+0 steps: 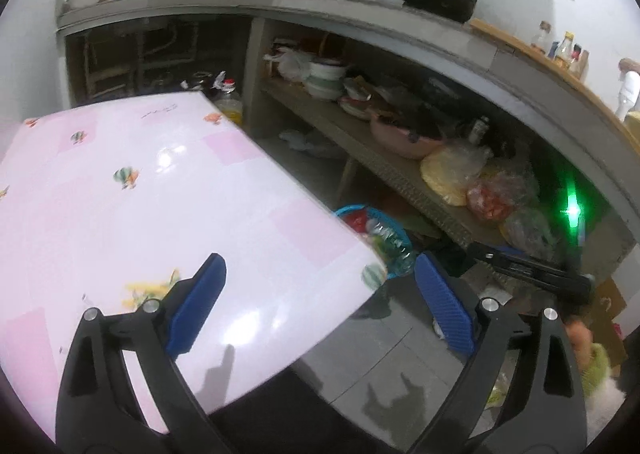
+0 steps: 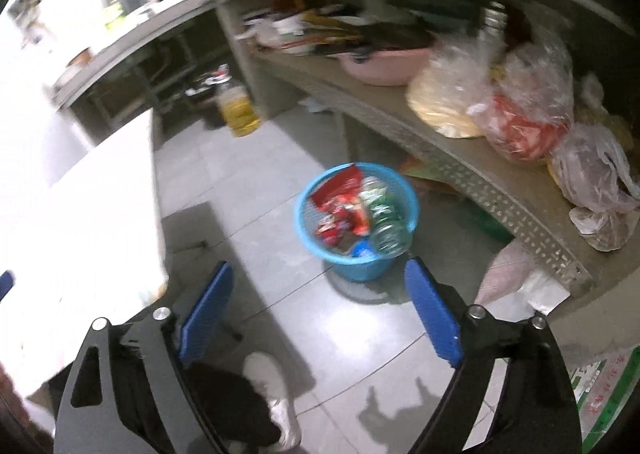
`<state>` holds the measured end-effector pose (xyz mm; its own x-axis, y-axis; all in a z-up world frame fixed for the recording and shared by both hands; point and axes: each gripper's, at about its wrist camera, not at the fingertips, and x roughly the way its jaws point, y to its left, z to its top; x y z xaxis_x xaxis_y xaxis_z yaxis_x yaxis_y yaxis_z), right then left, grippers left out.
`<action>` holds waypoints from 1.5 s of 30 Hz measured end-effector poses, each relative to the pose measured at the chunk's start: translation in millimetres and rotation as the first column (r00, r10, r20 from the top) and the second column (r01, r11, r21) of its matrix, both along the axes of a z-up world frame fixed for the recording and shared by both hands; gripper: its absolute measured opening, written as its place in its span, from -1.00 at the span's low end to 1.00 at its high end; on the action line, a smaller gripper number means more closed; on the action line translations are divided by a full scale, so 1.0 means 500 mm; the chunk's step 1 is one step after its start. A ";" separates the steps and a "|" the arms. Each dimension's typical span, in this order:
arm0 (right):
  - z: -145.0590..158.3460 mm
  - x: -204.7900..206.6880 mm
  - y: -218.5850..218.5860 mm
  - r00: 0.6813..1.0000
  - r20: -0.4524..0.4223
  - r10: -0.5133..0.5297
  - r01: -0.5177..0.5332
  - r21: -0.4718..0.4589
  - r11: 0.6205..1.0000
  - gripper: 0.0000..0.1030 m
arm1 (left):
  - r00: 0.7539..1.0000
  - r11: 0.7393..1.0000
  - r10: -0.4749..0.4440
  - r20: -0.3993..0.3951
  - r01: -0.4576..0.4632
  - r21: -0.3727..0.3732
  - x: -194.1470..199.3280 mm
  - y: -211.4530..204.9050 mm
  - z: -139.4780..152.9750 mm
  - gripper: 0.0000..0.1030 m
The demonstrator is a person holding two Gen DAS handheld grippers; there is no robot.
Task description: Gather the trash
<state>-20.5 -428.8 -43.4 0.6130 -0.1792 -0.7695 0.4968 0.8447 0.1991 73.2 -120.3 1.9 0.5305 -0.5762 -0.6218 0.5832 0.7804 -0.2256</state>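
Observation:
A blue plastic trash basket (image 2: 352, 266) stands on the tiled floor below the shelf. It holds red snack wrappers (image 2: 342, 202) and a clear plastic bottle (image 2: 384, 222). My right gripper (image 2: 320, 270) is open and empty, above the floor just in front of the basket. My left gripper (image 1: 320, 266) is open and empty, over the near right corner of the pink table (image 1: 140, 214). The basket (image 1: 394, 274) shows partly behind that table corner in the left wrist view.
A long shelf (image 2: 460, 158) under the counter holds plastic bags of food (image 2: 520, 122), a pink basin (image 2: 380, 66) and dishes. An oil bottle (image 2: 238, 110) stands on the floor further back. A shoe (image 2: 272, 386) is under the right gripper.

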 end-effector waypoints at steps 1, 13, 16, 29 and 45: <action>0.006 -0.006 0.026 1.000 -0.005 0.020 -0.021 -0.011 1.000 0.69 | 1.000 1.000 0.006 -0.003 -0.006 0.012 -0.005 0.005 -0.005 0.78; 0.085 -0.061 0.267 0.984 0.004 0.177 -0.170 -0.249 0.953 0.87 | 0.978 0.959 0.196 0.075 -0.207 0.196 -0.079 0.032 -0.028 0.83; 0.103 -0.070 0.297 0.985 0.018 0.174 -0.158 -0.335 0.929 0.87 | 0.964 0.932 0.249 0.096 -0.265 0.247 -0.084 0.035 -0.022 0.83; 0.095 -0.065 0.311 0.989 -0.066 0.135 -0.150 -0.401 0.904 0.87 | 0.899 0.830 0.418 0.129 -0.436 0.349 -0.082 0.089 -0.026 0.83; 0.085 -0.062 0.266 0.994 -0.060 0.089 -0.105 -0.360 0.927 0.87 | 0.894 0.804 0.423 0.146 -0.445 0.395 -0.080 0.079 -0.032 0.83</action>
<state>-51.4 -295.7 -0.7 0.6098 -0.3923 -0.6887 0.4103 0.8996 -0.1492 33.4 -80.9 -13.9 0.6997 0.0212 -0.7141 0.1631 0.9684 0.1886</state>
